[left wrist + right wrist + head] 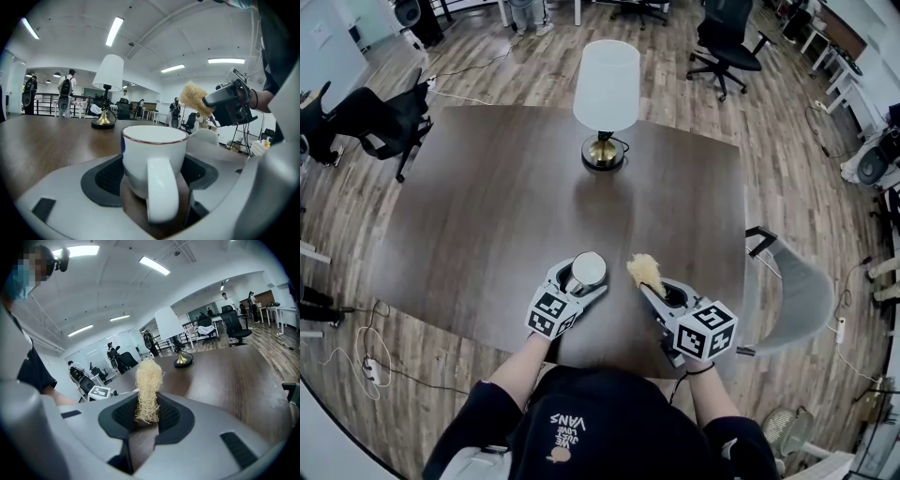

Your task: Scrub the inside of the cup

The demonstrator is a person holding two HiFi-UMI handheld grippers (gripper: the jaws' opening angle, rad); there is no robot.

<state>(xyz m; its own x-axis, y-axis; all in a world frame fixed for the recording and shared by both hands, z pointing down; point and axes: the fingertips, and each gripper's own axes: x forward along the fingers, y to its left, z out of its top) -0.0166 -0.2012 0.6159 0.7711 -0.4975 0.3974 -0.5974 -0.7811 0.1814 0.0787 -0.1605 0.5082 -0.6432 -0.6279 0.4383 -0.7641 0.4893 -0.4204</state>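
Cup (pixel 587 270) upright, near side of tabletop (pixel 478 216), well short of lamp (pixel 606 94), clamped in my left claw (pixel 579 277). Right claw (pixel 653 289) pinching straw scrubber (pixel 645 270) beside rim, not inside yet. Next, I reckon: tip scrubber into mouth, twist.

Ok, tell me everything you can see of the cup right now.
The cup is white and glossy, ceramic by its look, with a thin dark line round the rim and a loop handle. It is upright, mouth up, and looks empty inside. The left gripper clamps it between its jaws, handle toward that gripper's camera, over the near part of the table. The pale scrubber is beside it, not touching.
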